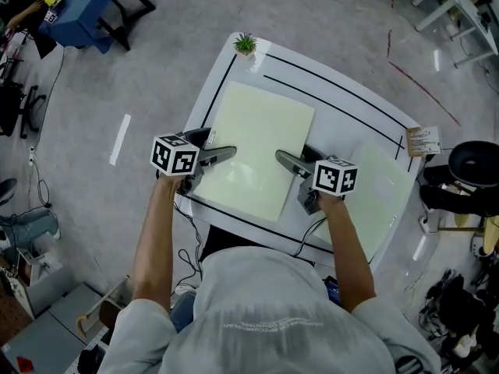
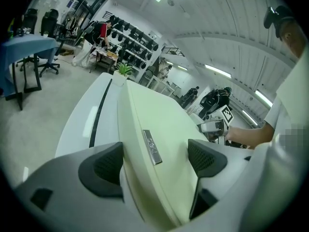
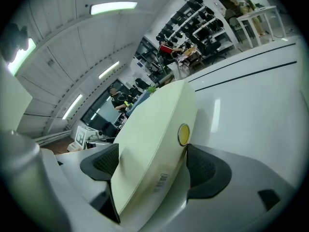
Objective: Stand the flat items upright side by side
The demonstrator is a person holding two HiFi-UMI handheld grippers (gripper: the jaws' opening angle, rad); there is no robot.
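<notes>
Pale board (image 1: 257, 146): broad, thin and stiff, judged light, with smooth faces likely to slip. It sits mid-bench (image 1: 351, 104) and is best gripped at its opposite near corners. Left hand-held gripper (image 1: 226, 153): jaws wide apart astride the board's edge, no squeeze evident. Right hand-held gripper (image 1: 282, 160): pads clamped on the board. Only the head view shows the second board (image 1: 382, 197) lying flat; only the right gripper view shows the barcode label (image 3: 161, 181)

The pale green flat box (image 1: 257, 150) looks smooth and matt. The white table (image 1: 343, 131) is glossy, reflecting lights.
</notes>
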